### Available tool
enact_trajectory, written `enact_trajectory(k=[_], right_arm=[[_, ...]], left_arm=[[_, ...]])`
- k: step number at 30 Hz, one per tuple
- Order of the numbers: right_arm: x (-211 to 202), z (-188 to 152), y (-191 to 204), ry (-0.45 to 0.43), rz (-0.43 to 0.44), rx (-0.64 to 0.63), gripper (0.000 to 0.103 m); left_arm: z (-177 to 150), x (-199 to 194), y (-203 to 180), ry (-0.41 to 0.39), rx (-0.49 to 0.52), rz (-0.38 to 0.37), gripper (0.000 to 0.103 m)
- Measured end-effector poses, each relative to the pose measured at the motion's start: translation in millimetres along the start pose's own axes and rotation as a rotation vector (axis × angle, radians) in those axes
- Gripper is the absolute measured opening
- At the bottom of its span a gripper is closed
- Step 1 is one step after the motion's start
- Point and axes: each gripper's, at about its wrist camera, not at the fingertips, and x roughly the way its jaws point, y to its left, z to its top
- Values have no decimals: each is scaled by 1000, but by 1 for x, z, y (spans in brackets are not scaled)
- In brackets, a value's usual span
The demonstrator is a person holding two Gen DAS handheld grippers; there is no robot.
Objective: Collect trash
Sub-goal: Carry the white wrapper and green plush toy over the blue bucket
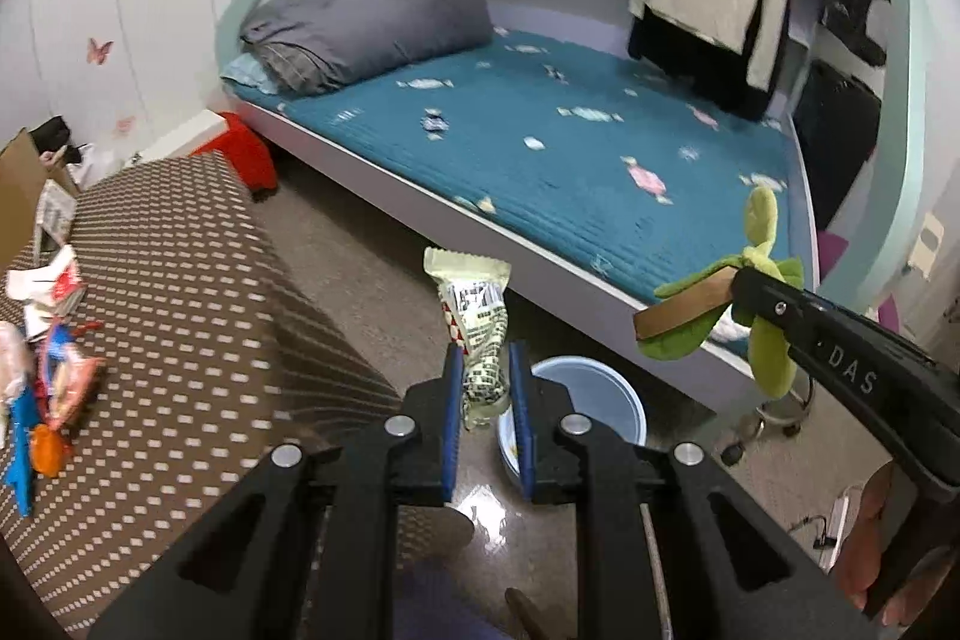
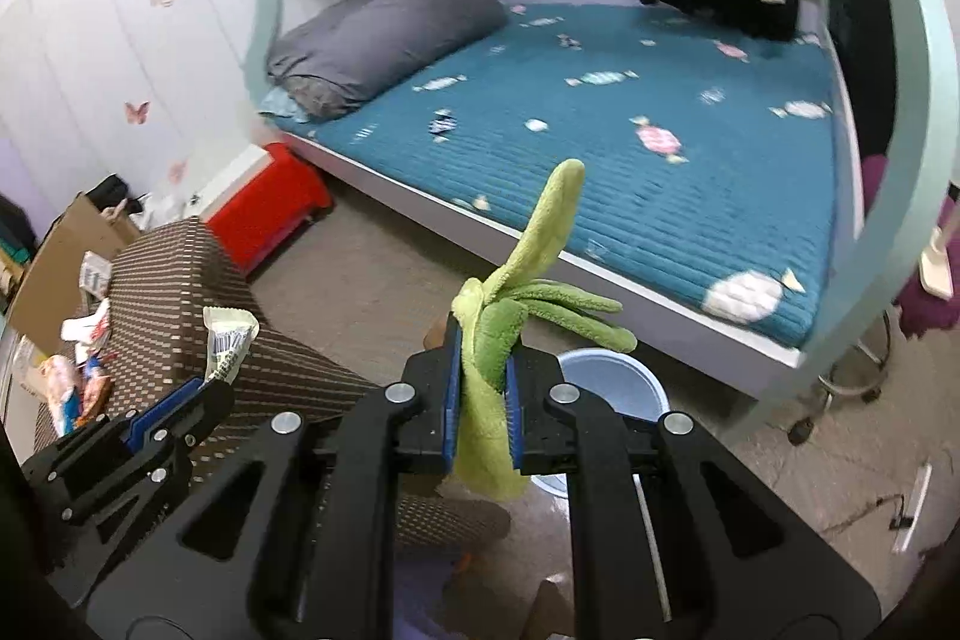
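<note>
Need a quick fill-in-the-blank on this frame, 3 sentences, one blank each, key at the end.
1. The left tool is shut on a white snack ____.
2. The plush toy clamped in the right tool is ____ in colour.
3. The pale blue bin stands on the floor beside the ____, below both tools.

Missing words: wrapper; green; bed

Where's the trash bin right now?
The pale blue bin sits on the floor beside the bed frame, just beyond both grippers' tips in both wrist views.
</note>
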Motion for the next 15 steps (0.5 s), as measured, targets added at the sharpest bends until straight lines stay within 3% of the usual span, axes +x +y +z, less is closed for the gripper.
enact_trajectory(k=[15], right_arm=[[41,-22,-86,114,-144,157,12]], left_arm=[[-13,72,-71,144,147,-41,15]])
